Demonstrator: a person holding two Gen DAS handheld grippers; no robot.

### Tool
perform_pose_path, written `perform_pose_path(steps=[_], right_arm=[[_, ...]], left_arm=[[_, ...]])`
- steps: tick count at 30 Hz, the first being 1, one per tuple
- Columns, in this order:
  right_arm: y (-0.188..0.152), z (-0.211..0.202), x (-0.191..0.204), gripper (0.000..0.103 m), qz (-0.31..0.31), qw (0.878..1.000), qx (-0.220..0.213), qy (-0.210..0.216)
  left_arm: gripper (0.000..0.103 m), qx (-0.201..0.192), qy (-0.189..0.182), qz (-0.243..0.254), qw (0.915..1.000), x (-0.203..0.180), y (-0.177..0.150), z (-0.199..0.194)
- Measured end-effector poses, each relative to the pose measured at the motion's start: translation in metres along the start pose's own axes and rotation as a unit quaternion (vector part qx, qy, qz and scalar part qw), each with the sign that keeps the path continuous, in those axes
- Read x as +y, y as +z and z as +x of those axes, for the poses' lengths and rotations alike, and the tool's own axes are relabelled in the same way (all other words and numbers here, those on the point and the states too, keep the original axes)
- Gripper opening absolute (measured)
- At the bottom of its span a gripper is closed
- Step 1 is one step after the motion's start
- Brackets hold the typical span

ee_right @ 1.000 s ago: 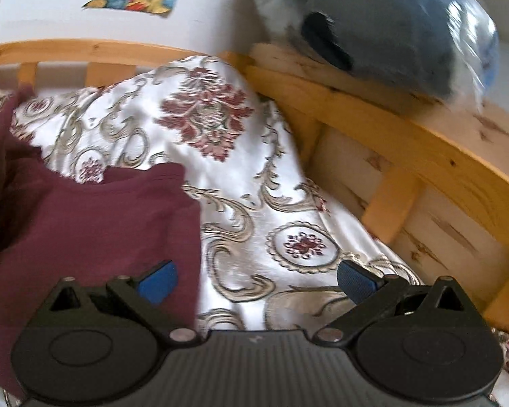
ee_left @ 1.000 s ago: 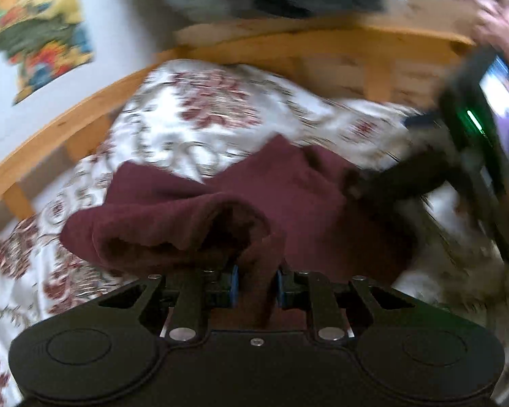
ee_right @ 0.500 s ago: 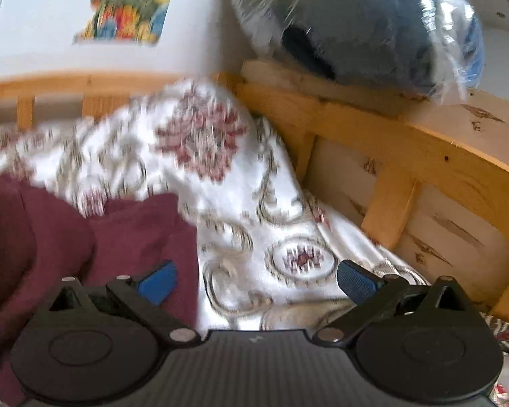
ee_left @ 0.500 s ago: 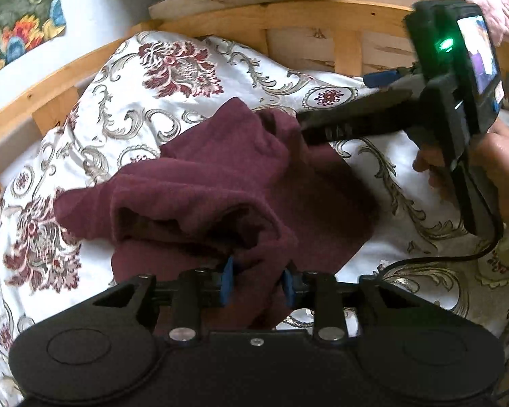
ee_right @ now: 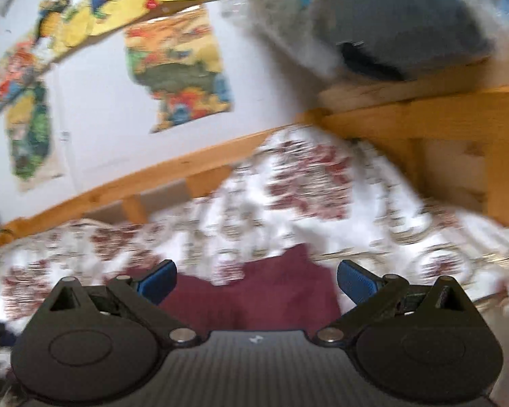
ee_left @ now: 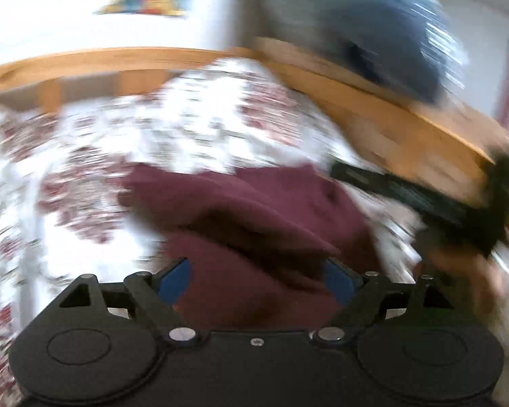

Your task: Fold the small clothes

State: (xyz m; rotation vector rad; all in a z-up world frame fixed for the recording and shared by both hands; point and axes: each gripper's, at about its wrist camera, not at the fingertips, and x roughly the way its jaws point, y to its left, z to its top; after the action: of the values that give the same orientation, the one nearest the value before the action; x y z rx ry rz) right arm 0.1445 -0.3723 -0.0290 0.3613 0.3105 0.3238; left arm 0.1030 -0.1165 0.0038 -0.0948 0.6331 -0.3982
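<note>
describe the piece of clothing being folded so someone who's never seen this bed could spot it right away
Find the wooden bed frame and the white bedspread with dark red floral print on it. The maroon garment lies bunched on that spread, just ahead of the left gripper. It is the only plain, single-colour cloth there.

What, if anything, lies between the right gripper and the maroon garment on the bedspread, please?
Nothing visible does. The right gripper has its jaws wide apart, and the maroon garment lies directly ahead on the floral bedspread with only bare bedspread around it. The left gripper, its jaws opening, sits over the garment's other side.
</note>
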Motion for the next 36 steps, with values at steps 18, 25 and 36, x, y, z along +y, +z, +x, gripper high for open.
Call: perform_pose_path(steps=[18, 25, 36], right_arm=[[-0.030, 0.052, -0.022, 0.103, 0.158, 0.977, 0.109, 0.093], [-0.030, 0.049, -0.020, 0.103, 0.168, 0.975, 0.098, 0.106], [-0.033, 0.047, -0.019, 0.103, 0.154, 0.979, 0.098, 0.096]], left_arm=[[0.089, 0.083, -0.095, -0.296, 0.9469, 0.127, 0.053, 0.120], [0.089, 0.063, -0.141, -0.217, 0.9639, 0.080, 0.111, 0.130], [0.093, 0.063, -0.169, -0.086, 0.9798, 0.013, 0.133, 0.131]])
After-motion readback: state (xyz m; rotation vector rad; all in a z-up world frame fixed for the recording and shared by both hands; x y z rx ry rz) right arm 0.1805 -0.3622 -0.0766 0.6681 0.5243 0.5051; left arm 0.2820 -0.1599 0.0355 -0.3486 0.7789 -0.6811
